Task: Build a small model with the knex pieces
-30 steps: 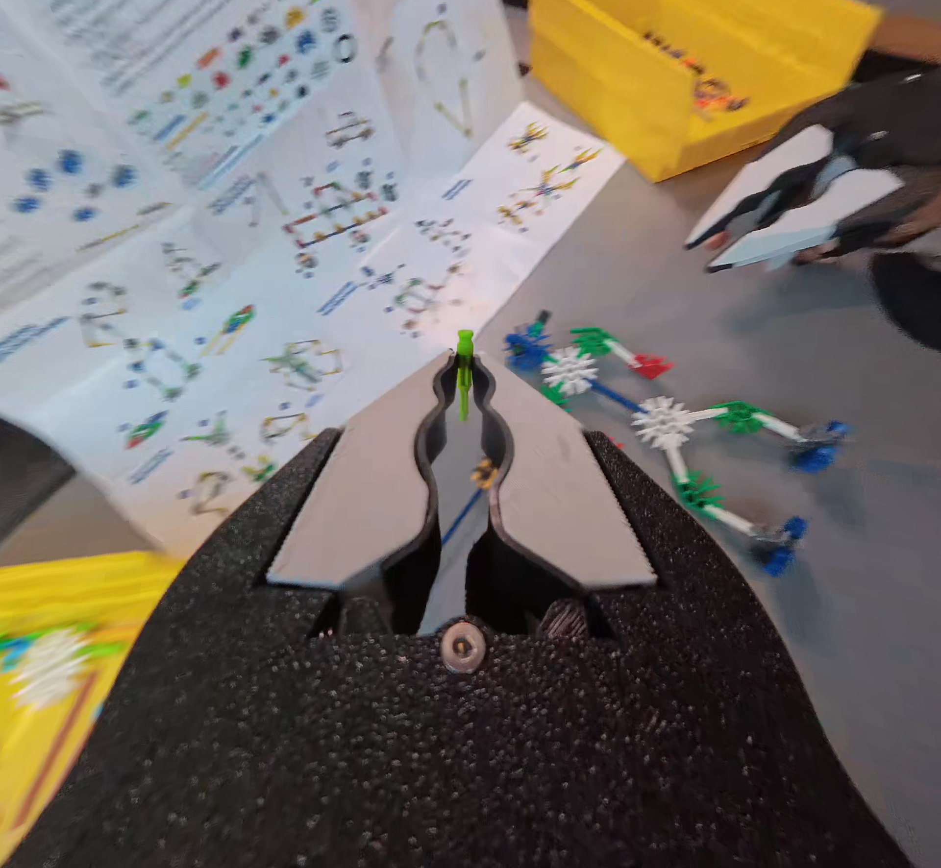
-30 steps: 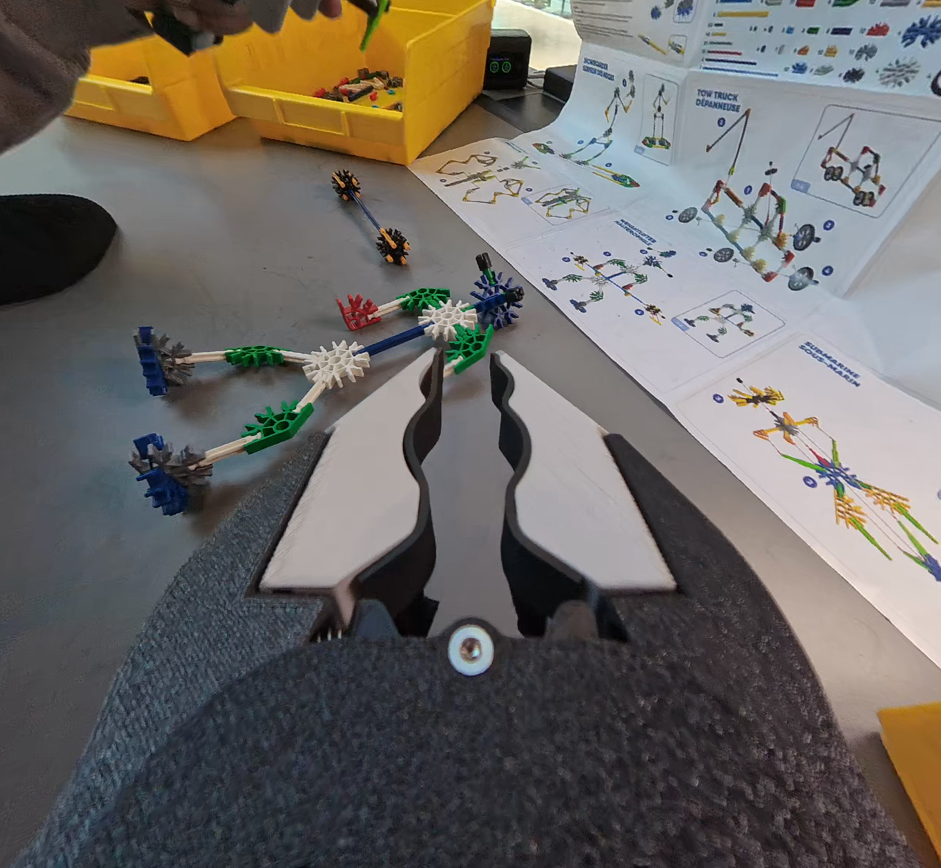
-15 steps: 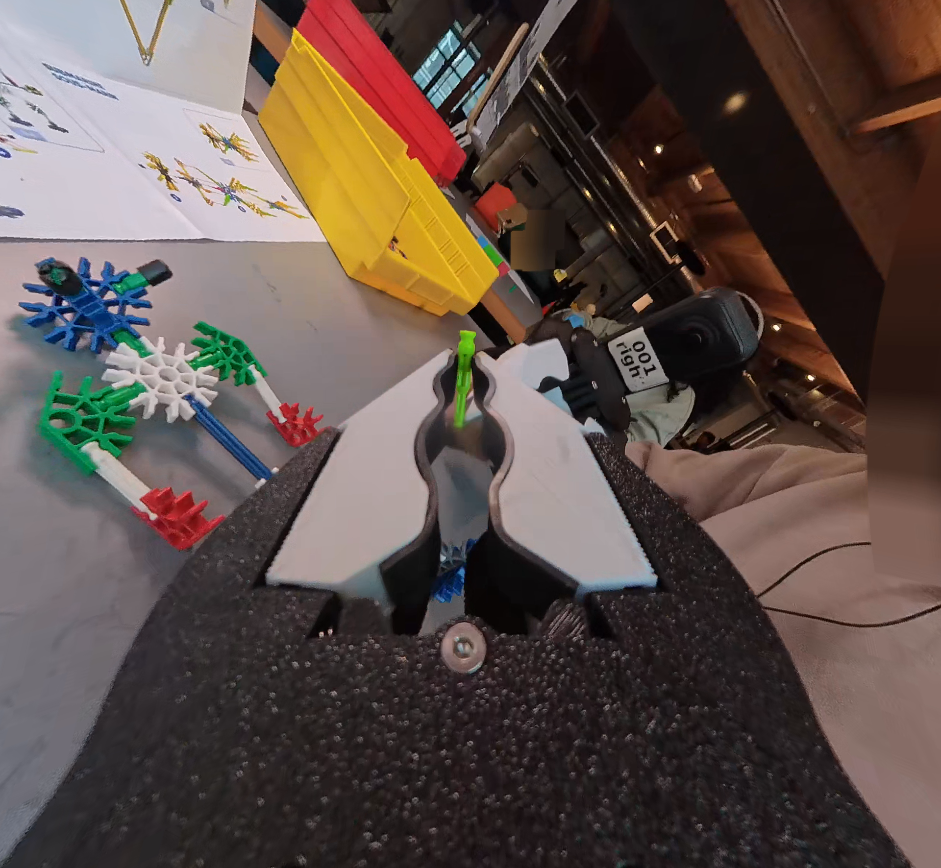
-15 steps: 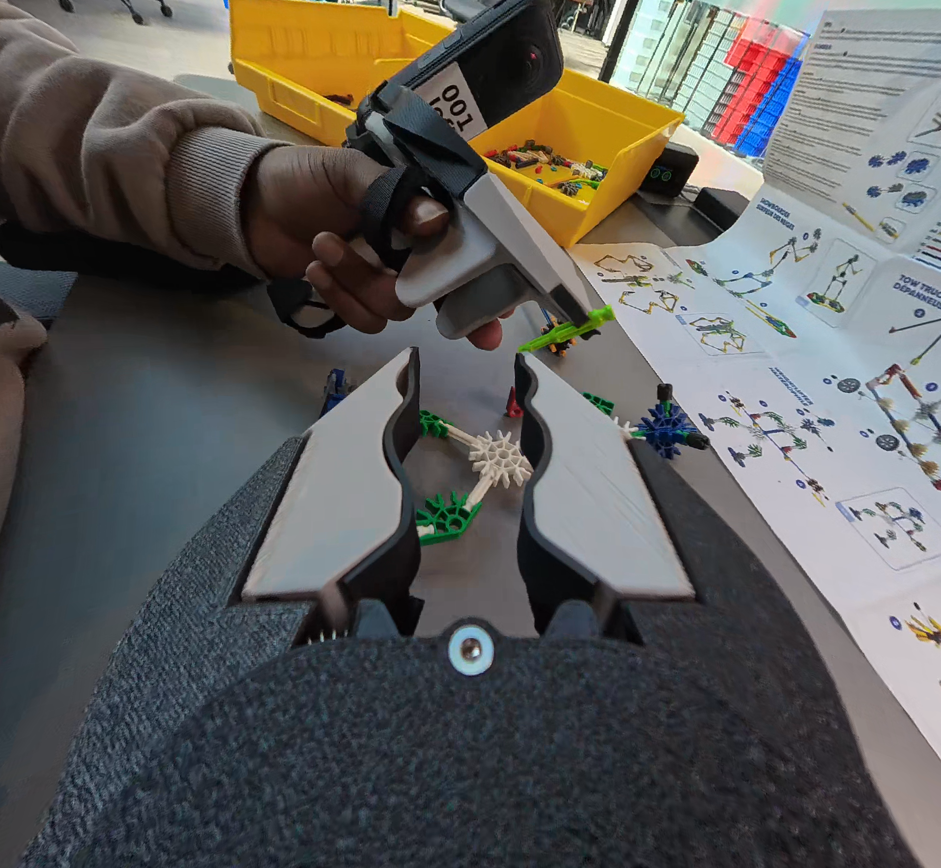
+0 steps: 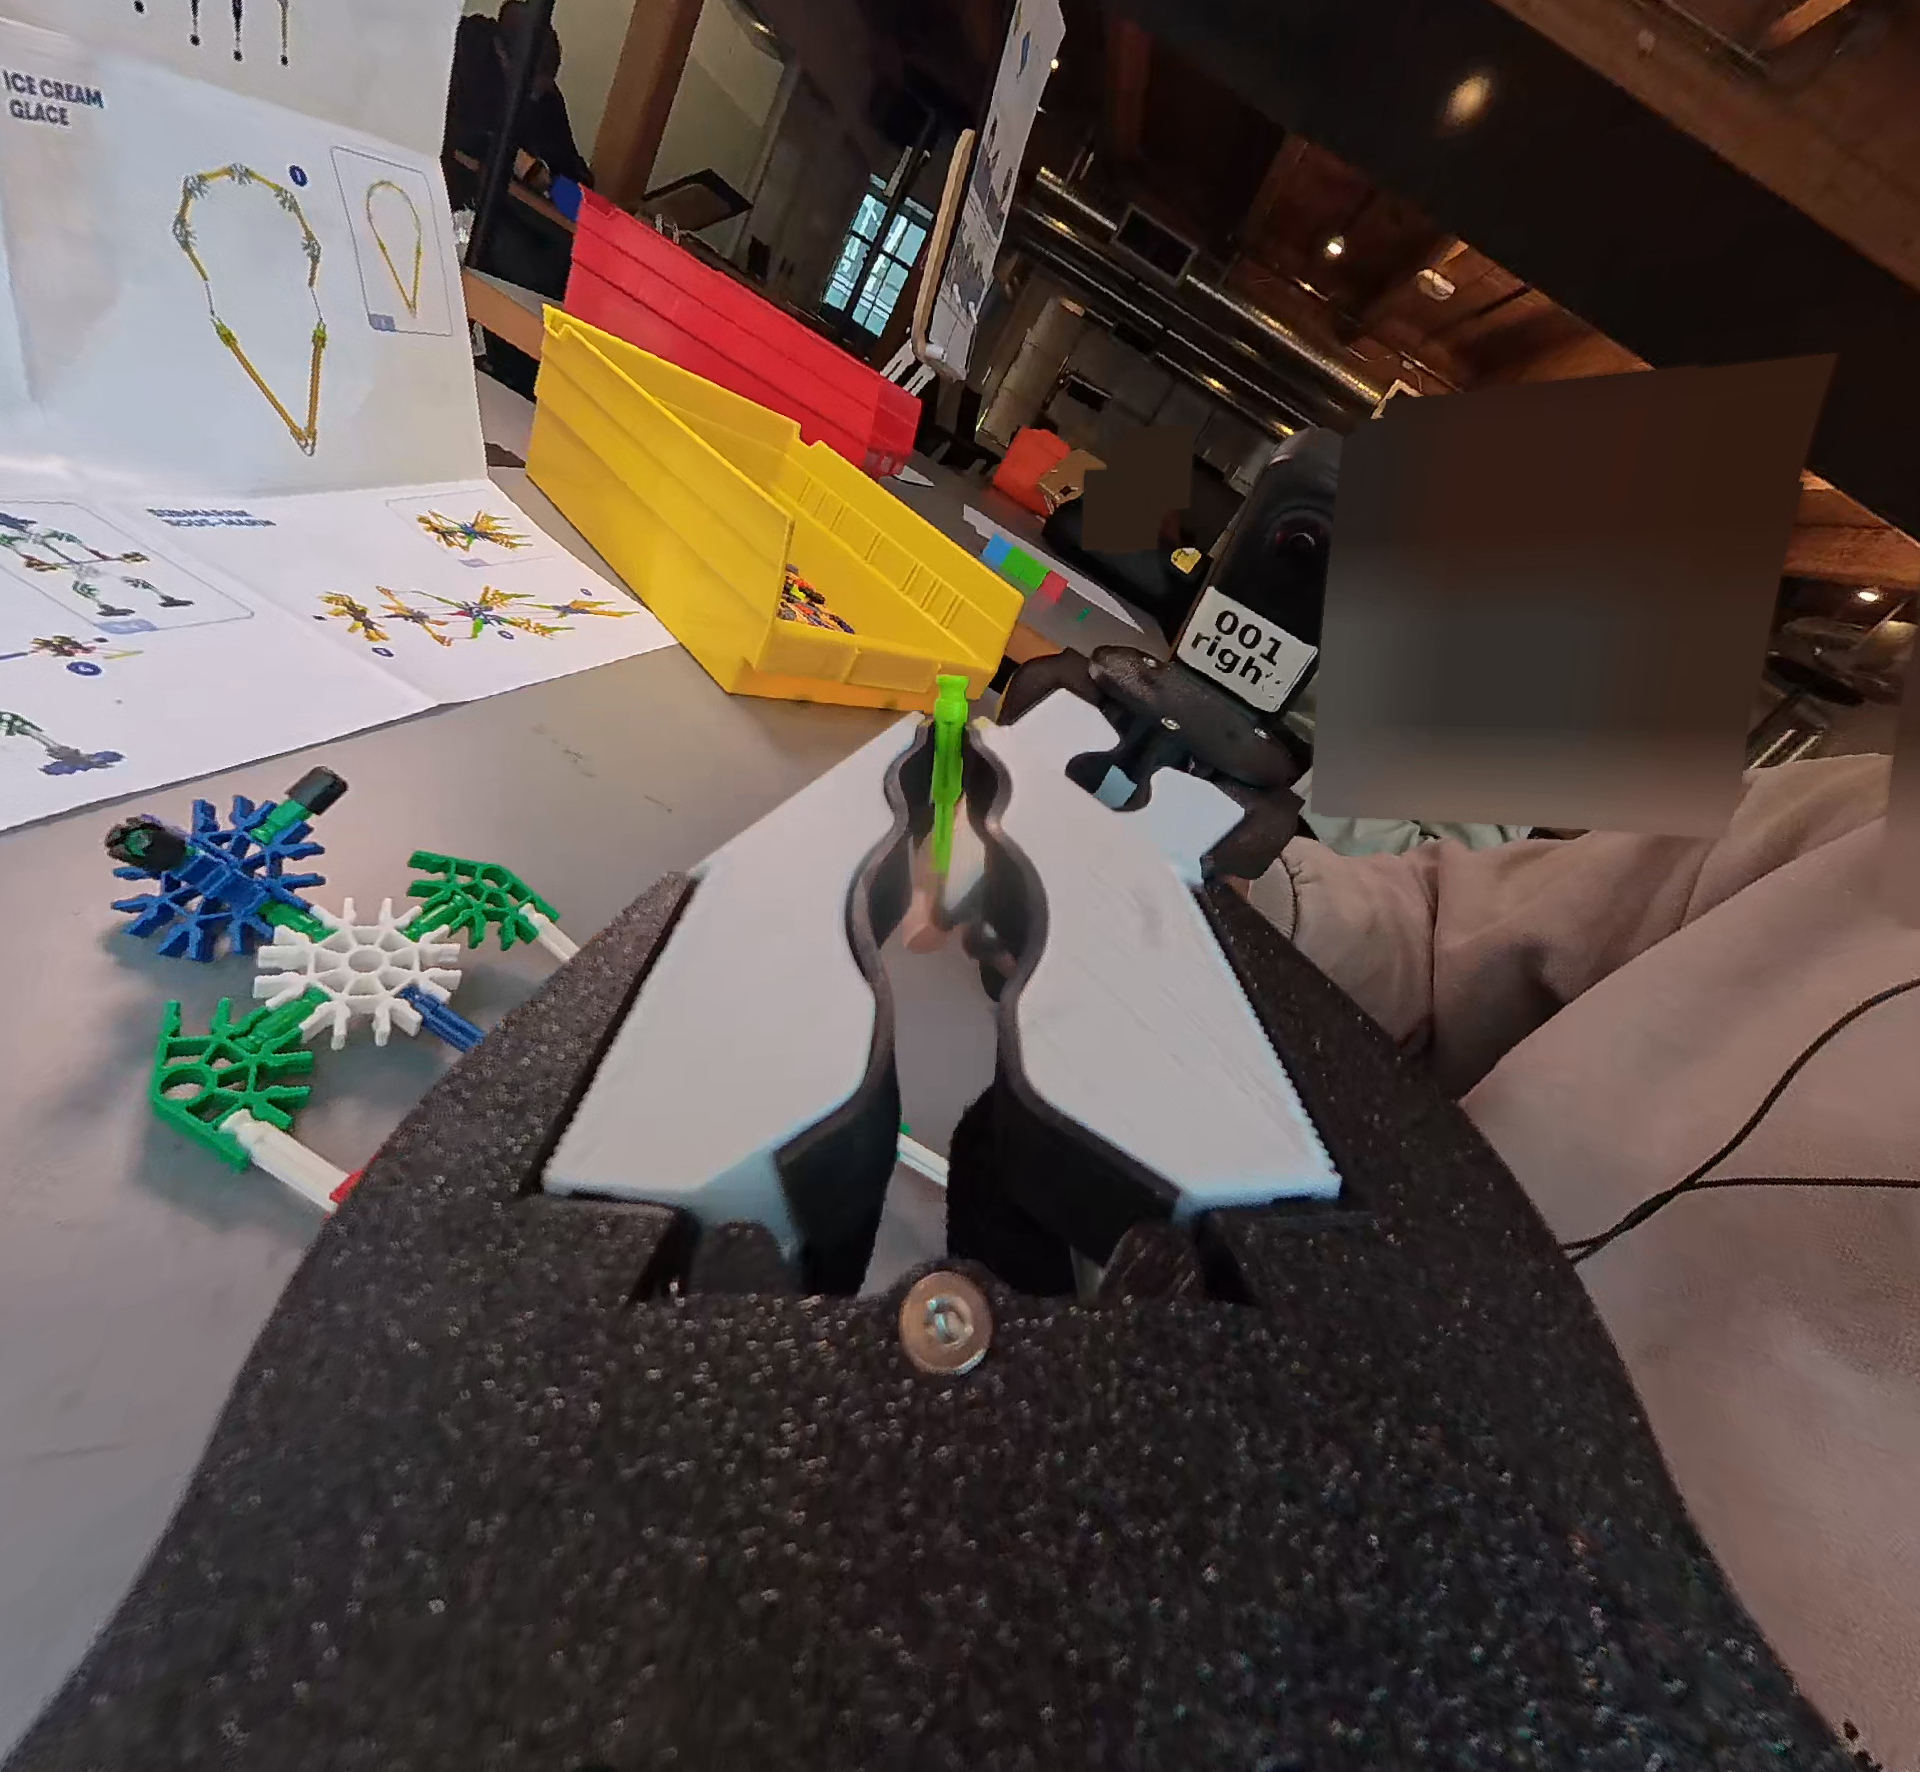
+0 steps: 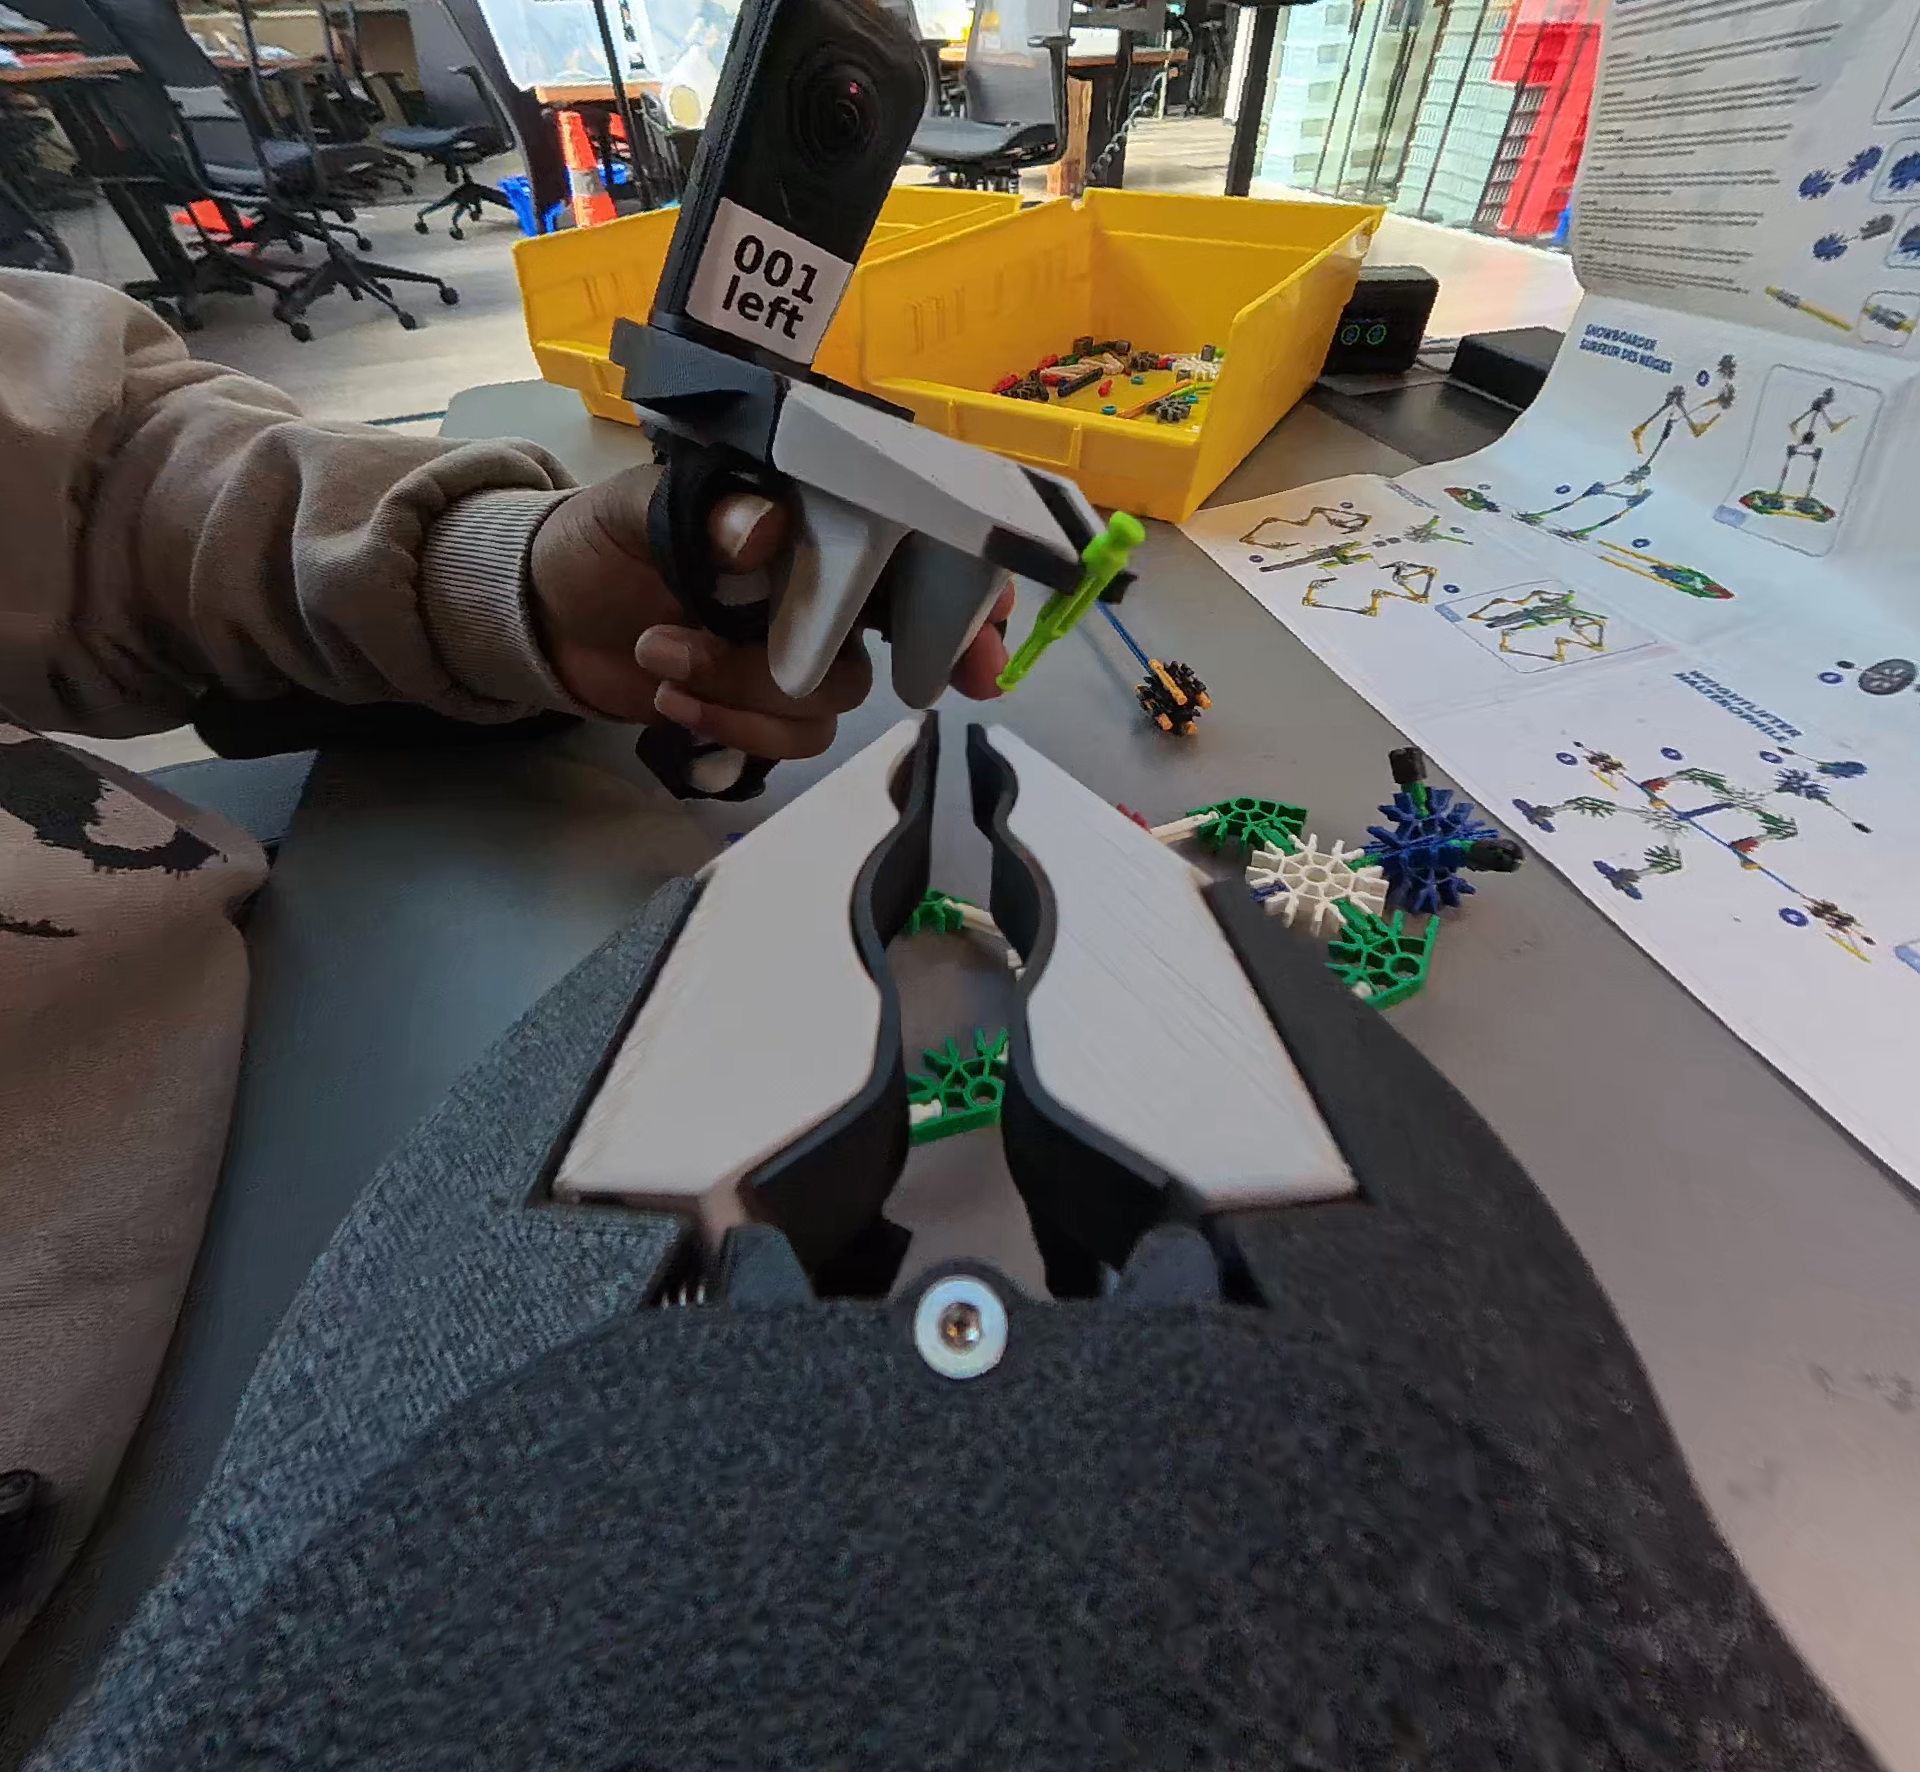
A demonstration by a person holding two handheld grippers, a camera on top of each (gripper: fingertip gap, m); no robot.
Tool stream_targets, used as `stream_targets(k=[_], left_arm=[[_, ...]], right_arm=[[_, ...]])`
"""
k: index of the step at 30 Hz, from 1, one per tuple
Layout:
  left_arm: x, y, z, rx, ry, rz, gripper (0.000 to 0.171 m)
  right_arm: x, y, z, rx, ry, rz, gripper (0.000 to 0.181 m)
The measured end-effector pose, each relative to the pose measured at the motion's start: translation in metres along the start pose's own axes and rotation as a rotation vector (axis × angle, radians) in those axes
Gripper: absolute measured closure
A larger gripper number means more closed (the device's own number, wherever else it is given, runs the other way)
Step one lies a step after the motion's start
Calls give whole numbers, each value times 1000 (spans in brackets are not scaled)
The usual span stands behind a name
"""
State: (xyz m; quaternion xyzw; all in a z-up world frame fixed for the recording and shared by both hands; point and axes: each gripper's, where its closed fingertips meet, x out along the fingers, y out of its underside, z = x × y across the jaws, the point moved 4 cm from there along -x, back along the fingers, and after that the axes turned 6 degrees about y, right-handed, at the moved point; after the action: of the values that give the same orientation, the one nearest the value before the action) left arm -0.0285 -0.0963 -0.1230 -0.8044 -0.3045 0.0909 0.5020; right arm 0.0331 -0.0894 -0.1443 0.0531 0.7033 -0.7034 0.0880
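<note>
Two grippers face each other above the grey tabletop (image 6: 416,943), each held in a hand. The left gripper (image 5: 948,735) is clamped on a short lime-green rod (image 5: 948,766), pinched near its middle so both ends stick out; in the right wrist view the same left gripper (image 6: 1081,569) holds that lime-green rod (image 6: 1070,605) tilted, its lower end pointing down toward the tips of the right gripper (image 6: 951,735). The right gripper's jaws stand slightly apart with nothing between them, their tips just beside the rod's lower end but not touching it as far as I can tell. Under and just beyond the right gripper lies a partly built model (image 6: 1340,881) of green, white and blue snowflake-shaped connectors joined by thin rods; it rests flat on the tabletop, near the edge of a large folded instruction sheet (image 6: 1662,683) that covers the tabletop's far side in that view. A separate blue rod with dark spiky ends (image 6: 1169,683) lies apart from the model, farther off. Toward the tabletop's far edge stand yellow bins (image 6: 1143,320) holding loose small parts, with red bins (image 5: 727,320) behind them in the left wrist view. As things lie, the green rod is in the air and joined to nothing, and the model lies on the tabletop with neither gripper touching it.
</note>
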Motion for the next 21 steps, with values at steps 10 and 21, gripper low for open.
stream_targets(k=[10, 21], left_arm=[[9, 5, -12, 83, 41, 10, 166], [6, 7, 0, 10, 21, -7, 167]], right_arm=[[-4, -5, 5, 27, -51, -21, 181], [-3, 2, -3, 56, -32, 26, 154]])
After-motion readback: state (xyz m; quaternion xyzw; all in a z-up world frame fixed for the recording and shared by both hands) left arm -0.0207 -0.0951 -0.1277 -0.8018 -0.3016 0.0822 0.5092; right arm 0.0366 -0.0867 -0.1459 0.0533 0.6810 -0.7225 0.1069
